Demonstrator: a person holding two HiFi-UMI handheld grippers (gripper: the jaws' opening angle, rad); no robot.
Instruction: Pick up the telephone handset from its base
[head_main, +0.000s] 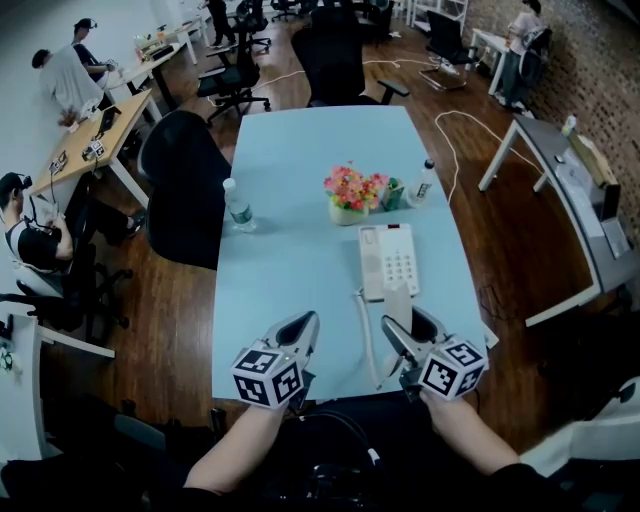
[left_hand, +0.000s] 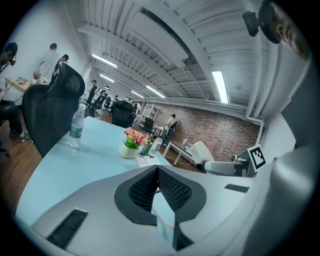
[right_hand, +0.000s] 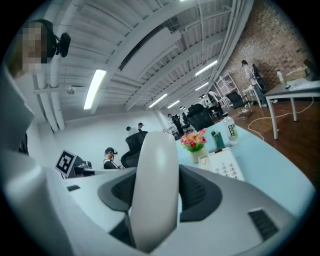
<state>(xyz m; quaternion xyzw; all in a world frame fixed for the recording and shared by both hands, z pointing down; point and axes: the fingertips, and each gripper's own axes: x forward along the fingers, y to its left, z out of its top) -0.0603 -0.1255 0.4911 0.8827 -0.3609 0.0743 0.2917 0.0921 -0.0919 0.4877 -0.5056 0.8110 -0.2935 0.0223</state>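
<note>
The white telephone base with its keypad lies on the light blue table, in front of the flowers. My right gripper is shut on the white handset, held just nearer to me than the base. In the right gripper view the handset stands upright between the pads, with the base beyond it. The phone cord trails down the table left of the handset. My left gripper hovers at the table's near edge with its pads together and nothing between them.
A pot of flowers, a green object and a small bottle stand behind the phone. A water bottle is at the table's left edge. Black office chairs stand to the left. People sit at desks on the far left.
</note>
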